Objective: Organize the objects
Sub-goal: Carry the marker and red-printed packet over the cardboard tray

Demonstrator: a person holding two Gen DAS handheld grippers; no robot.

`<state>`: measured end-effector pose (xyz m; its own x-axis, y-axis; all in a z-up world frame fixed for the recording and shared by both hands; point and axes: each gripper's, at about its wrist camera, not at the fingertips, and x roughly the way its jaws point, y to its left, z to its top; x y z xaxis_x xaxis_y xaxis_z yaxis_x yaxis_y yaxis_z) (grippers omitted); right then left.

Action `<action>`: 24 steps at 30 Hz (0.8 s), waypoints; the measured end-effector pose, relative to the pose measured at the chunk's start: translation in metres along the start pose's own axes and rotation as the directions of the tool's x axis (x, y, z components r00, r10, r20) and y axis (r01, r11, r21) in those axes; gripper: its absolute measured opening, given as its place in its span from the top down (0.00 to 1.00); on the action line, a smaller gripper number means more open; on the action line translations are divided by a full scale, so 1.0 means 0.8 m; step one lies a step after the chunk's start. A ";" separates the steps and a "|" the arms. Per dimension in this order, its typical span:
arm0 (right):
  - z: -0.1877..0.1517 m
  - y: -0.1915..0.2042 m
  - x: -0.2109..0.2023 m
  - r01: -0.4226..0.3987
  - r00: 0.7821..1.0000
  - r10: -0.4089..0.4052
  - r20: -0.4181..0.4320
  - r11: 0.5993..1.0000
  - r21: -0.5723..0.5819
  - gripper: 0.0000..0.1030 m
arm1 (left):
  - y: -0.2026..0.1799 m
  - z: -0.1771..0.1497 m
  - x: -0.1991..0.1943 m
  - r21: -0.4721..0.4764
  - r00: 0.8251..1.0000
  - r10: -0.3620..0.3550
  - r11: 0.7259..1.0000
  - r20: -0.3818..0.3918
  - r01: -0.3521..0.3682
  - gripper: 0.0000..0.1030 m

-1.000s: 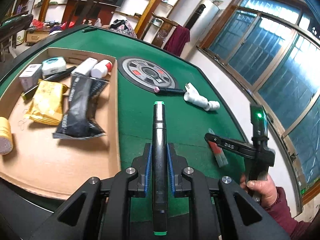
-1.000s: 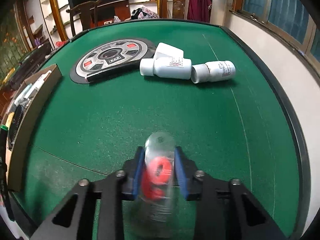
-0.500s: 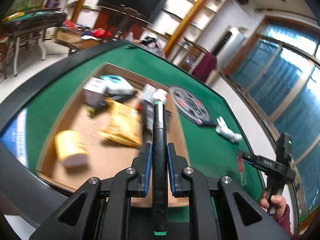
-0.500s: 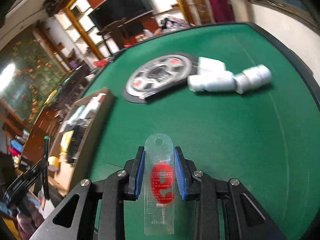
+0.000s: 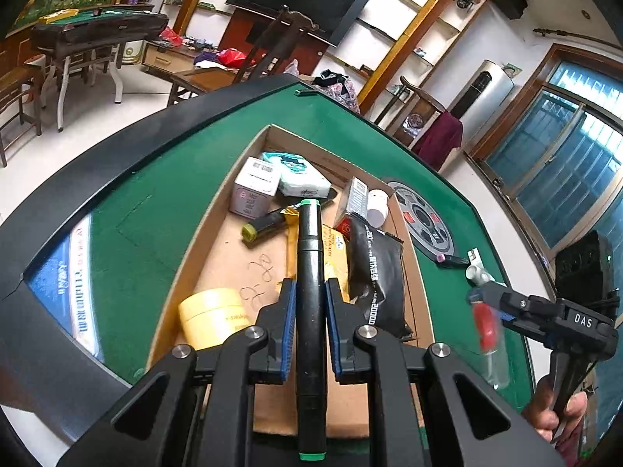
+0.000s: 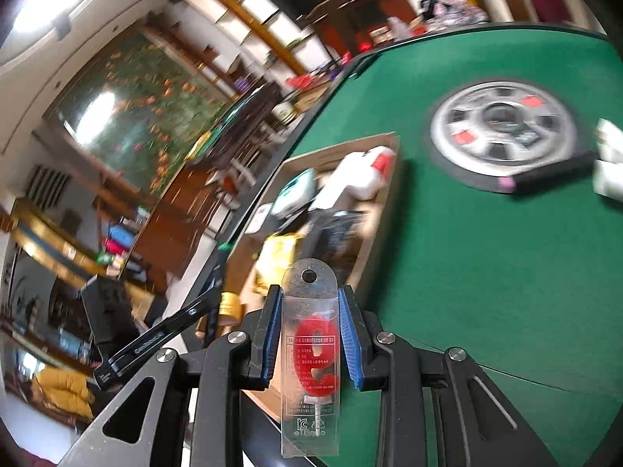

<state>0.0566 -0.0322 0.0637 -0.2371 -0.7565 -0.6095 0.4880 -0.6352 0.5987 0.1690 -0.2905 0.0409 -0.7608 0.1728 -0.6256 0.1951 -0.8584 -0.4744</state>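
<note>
My left gripper (image 5: 310, 292) is shut on a black marker with green ends (image 5: 310, 272) and hangs over the near half of an open cardboard box (image 5: 218, 233). My right gripper (image 6: 309, 301) is shut on a clear flat pack with a red number candle (image 6: 313, 354); it hovers over the green felt by the box's right wall (image 6: 383, 210). In the left wrist view the right gripper (image 5: 484, 301) shows at the right, blurred, with the candle pack (image 5: 486, 327) in it. In the right wrist view, the marker's green tip (image 6: 222, 247) pokes in from the left.
The box holds a yellow tape roll (image 5: 212, 315), a yellow packet (image 5: 337, 257), a black packet (image 5: 375, 272), a white carton (image 5: 255, 190), a wipes pack (image 5: 300, 175) and a white bottle (image 5: 377, 204). On the felt: a round grey panel (image 6: 502, 128), a pink-ended black marker (image 6: 545, 177), white bottles (image 6: 609, 163).
My left gripper carried the marker left from over the felt to above the box. My right gripper rose and swung left with the candle pack, toward the box.
</note>
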 end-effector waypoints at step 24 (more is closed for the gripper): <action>-0.012 0.049 0.150 0.023 0.980 -0.052 -0.191 0.988 -0.152 0.69 | 0.011 0.003 0.053 -0.013 0.996 0.073 0.997 -0.058 -0.074 0.86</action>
<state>0.0555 -0.1461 0.0091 -0.0976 -0.6788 -0.7278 0.6046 -0.6213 0.4985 0.1369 -0.2914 0.0114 -0.7076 0.1372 -0.6931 0.2590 -0.8623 -0.4351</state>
